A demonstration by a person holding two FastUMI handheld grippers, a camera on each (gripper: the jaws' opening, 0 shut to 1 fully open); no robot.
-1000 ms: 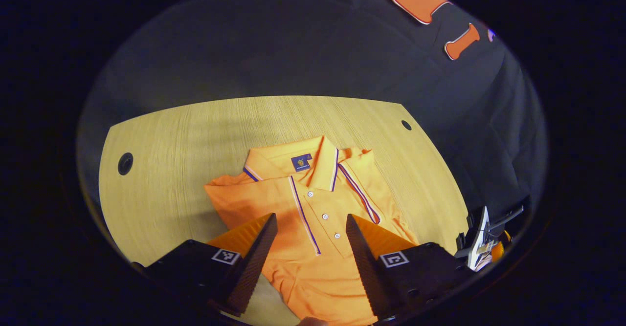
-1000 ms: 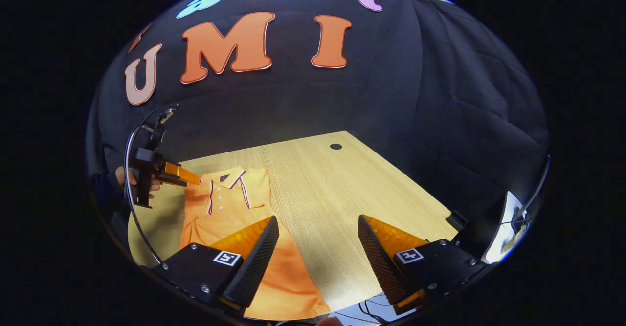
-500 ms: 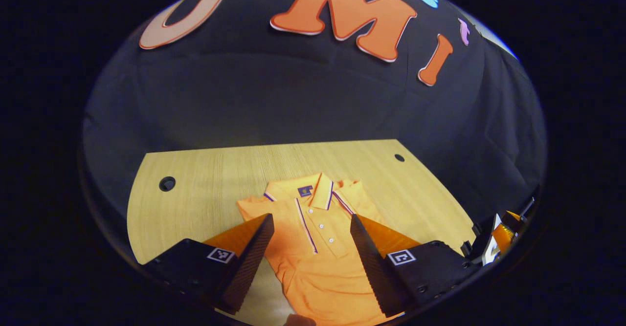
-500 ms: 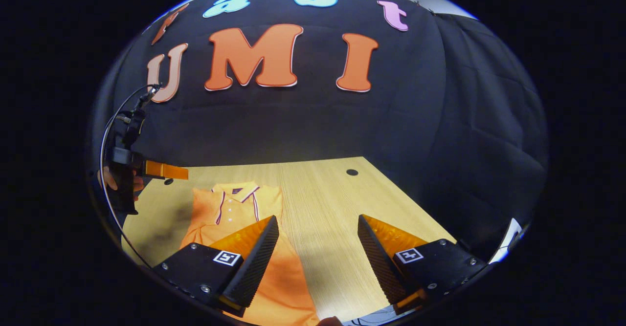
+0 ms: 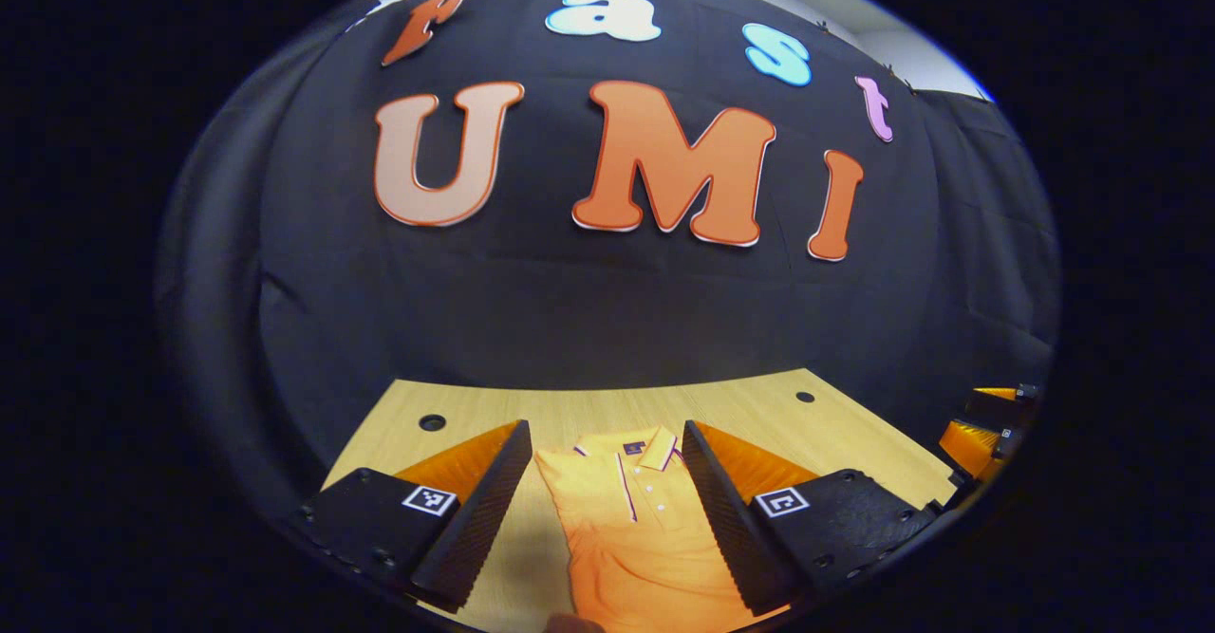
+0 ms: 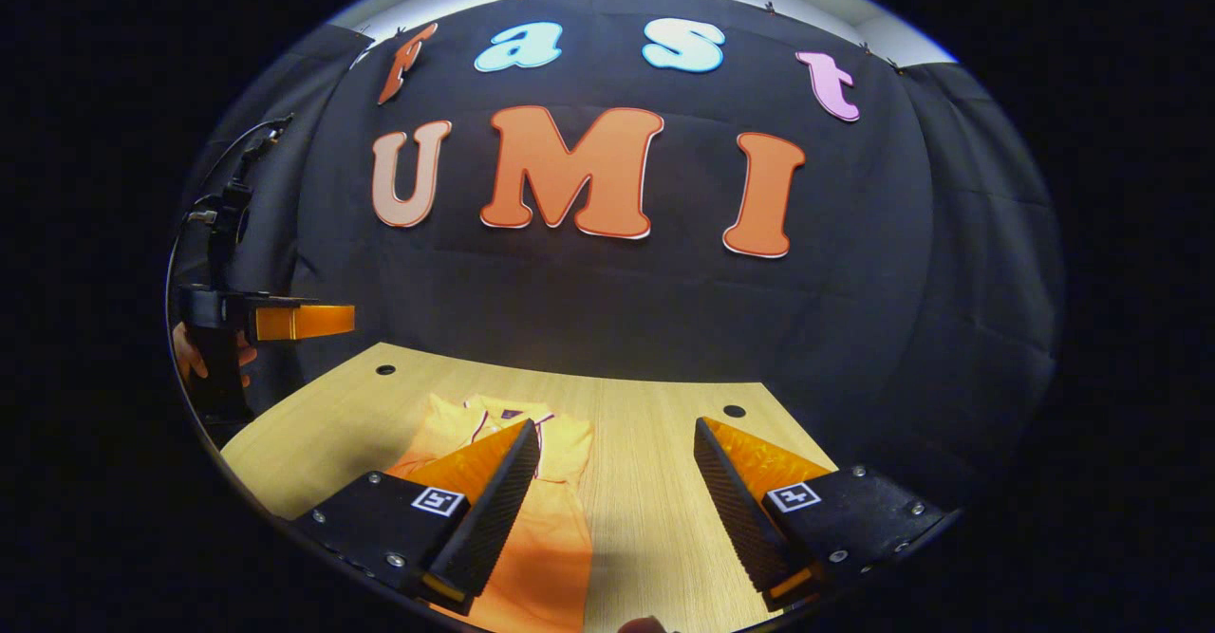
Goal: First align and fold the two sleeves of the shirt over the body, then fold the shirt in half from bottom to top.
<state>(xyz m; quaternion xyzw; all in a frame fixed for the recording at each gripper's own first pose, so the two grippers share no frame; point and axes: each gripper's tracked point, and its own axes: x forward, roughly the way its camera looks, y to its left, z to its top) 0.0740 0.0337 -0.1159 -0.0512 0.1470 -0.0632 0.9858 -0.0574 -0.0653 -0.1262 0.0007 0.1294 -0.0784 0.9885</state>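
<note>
We have both claws lifted off the counter (image 5: 759, 405), and neither grips anything. In the left gripper view the left claw (image 5: 607, 510) stands spread, with the shirt (image 5: 636, 529) visible between its fingers but well below them. In the right gripper view the right claw (image 6: 617, 510) is spread too, over bare wood just right of the shirt (image 6: 551, 519).

The shirt lies flat on the near middle of the counter, collar toward the far wall and buttons up. Its outline looks narrow and straight-sided, so we judge the sleeves already folded onto the body. What remains, as we read it, is the bottom-to-top fold. The hem sits near us, under or below the fingers, and we cannot see it well.

The risks we see come from that fold. If we pinch only the top layer at the hem, the tucked sleeves could slide out as the cloth lifts. If the two claws grip at uneven points, the fold will land skewed and the hem will miss the shoulders. Dragging instead of lifting could bunch the soft knit or shift the whole shirt toward the far edge. From this height, a misjudged descent could also pin cloth to the wood.
</note>
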